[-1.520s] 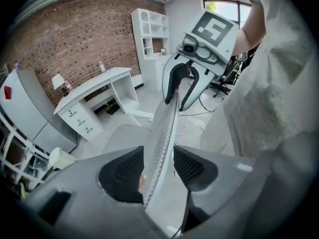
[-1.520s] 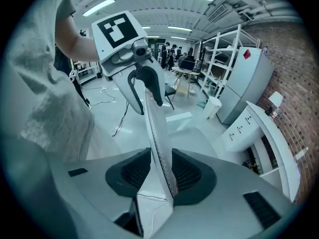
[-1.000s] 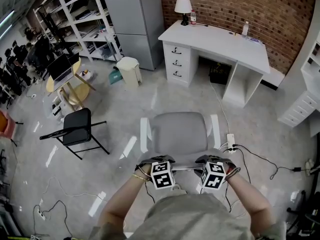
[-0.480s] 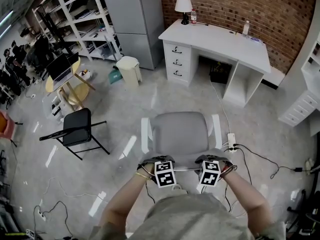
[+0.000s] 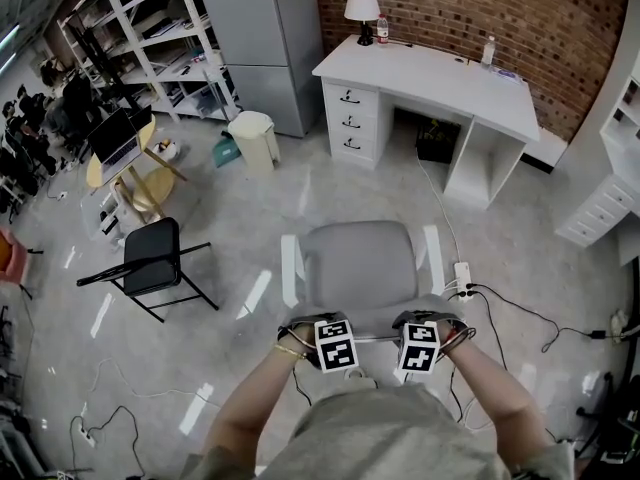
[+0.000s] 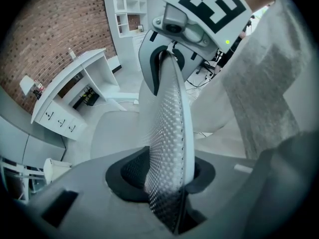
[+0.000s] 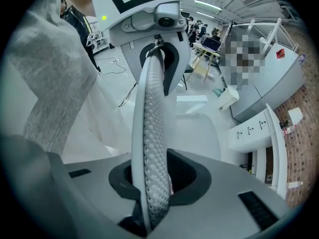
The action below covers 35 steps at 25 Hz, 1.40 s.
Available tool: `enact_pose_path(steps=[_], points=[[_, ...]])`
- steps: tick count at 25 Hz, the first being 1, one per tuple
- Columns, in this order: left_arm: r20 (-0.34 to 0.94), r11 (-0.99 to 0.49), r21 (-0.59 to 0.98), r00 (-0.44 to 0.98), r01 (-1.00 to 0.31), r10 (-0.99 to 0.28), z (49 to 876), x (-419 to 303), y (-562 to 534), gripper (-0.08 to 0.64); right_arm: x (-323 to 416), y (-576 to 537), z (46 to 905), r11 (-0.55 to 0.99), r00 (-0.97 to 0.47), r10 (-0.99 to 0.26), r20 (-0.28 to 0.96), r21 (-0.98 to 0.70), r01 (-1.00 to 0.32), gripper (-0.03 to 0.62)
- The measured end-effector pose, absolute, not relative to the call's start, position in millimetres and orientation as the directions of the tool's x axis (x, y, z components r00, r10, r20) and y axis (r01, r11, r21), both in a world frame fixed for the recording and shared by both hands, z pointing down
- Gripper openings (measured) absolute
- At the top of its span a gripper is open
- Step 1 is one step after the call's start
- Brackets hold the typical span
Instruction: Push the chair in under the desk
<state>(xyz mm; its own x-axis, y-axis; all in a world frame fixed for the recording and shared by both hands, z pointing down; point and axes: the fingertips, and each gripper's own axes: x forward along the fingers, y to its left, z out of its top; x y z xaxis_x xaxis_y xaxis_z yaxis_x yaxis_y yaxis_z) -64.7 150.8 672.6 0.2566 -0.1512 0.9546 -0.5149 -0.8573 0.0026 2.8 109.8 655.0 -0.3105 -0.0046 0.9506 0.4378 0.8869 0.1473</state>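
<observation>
One grey chair (image 5: 360, 263) stands in the lower middle of the head view, its seat facing one white desk (image 5: 430, 78) at the upper right, well apart from it across bare floor. The chair's backrest (image 5: 378, 336) shows as a thin edge at the near side of the seat. Two grippers sit on that edge. The left gripper (image 5: 336, 340) is towards its left end and the right gripper (image 5: 420, 340) towards its right end, each under its marker cube and pointing steeply down.

In the left gripper view the mesh backrest rises straight out from between the jaws. They have just been closing and now pinch its top edge. The right gripper view shows the same: jaws just closing, clamped on the mesh rim, with the other gripper on the far end of it.

The left hand (image 5: 300, 333) and right hand (image 5: 447, 328) wrap the two handles, and both forearms run up from the bottom edge, elbows out.

Further off stand one black folding chair (image 5: 155, 258) at left, one pale bin (image 5: 253, 140) at upper left of centre, one lamp (image 5: 362, 8) on the desk's left end, and one power strip (image 5: 462, 278) right of the seat
</observation>
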Motion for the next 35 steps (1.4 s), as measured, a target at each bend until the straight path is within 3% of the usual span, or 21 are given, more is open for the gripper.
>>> enact_pose_path(steps=[35], points=[[0.957, -0.891, -0.068, 0.222, -0.449, -0.185, 676, -91, 106, 0.114, -18, 69, 659, 0.89, -0.317, -0.089, 0.944, 0.218, 0.4, 0.051]])
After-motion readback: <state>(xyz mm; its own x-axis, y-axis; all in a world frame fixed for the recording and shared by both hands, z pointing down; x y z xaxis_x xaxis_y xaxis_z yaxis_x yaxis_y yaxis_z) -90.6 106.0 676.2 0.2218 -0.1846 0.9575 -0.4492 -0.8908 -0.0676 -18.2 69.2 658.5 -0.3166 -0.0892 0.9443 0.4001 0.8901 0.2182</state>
